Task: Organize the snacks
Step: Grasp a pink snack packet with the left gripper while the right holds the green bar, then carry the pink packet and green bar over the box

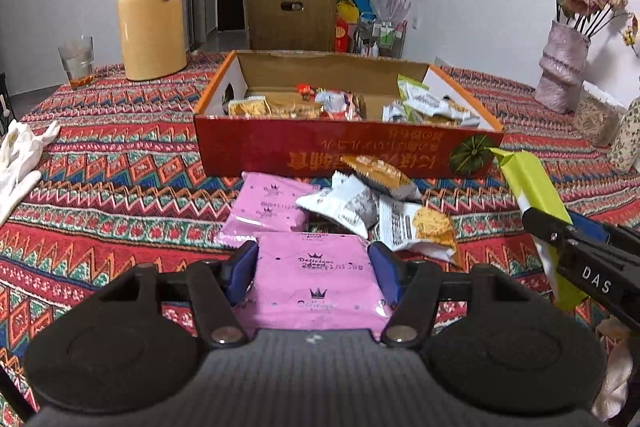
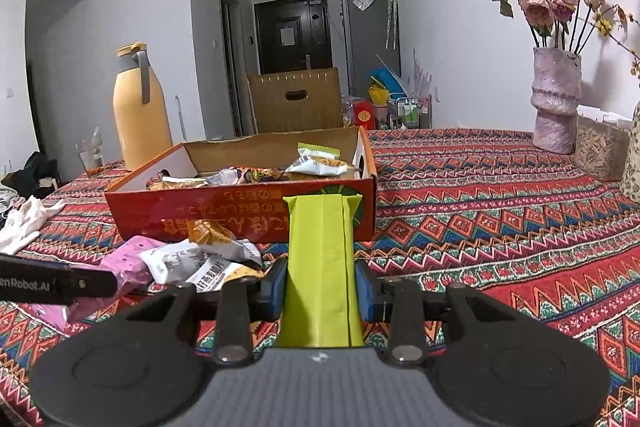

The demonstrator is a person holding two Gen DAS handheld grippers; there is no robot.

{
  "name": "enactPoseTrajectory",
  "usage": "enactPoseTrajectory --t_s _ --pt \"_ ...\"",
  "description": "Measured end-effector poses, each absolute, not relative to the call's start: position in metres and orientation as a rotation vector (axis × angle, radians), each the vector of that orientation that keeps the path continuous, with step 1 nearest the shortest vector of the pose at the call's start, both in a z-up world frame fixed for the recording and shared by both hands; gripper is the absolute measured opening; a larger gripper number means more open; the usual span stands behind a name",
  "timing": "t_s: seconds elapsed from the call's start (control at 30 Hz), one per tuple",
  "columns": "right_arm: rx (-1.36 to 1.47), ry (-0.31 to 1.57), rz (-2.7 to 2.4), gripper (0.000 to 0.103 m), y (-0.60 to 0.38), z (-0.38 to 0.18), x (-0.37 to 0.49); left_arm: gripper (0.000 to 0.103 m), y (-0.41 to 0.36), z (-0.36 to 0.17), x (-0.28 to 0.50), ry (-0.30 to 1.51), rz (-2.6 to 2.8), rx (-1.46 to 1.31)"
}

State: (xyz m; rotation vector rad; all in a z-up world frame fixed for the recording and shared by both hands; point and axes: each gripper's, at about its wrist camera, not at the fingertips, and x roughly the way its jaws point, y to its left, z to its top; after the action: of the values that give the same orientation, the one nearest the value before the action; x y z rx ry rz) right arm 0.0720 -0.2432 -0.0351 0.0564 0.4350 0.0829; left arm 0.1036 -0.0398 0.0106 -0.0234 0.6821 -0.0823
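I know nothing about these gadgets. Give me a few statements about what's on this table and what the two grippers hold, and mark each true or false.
1. The left gripper holds a pink packet. True.
2. The right gripper is empty. False: its jaws clamp a green packet.
3. The box already has snacks inside. True.
4. The box's lid is closed. False: it is open at the top.
5. A yellow jug stands beyond the box, by a glass. True.
6. No snacks lie on the tablecloth. False: several packets lie in front of the box.
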Motion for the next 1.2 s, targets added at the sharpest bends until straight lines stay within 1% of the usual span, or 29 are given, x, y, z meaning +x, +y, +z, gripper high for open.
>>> enactPoseTrajectory --t_s 0.4,0.77,1.0,1.2 --pt "0.028 0.366 0.096 0.034 -0.229 -0.007 0.083 0.063 -0.039 0.048 0.117 0.57 -0.078 -0.019" --pt "0.003 0.31 0.116 0.034 -0.209 0.022 0.127 0.063 -0.039 0.08 0.157 0.516 -0.081 -0.048" --pt "-0.02 0.305 0.117 0.034 -0.197 0.031 0.166 0.063 -0.034 0.085 0.196 0.517 -0.065 -0.065" --pt "-0.031 0.333 0.109 0.034 -0.189 0.027 0.205 0.063 -0.029 0.08 0.234 0.529 -0.044 -0.094"
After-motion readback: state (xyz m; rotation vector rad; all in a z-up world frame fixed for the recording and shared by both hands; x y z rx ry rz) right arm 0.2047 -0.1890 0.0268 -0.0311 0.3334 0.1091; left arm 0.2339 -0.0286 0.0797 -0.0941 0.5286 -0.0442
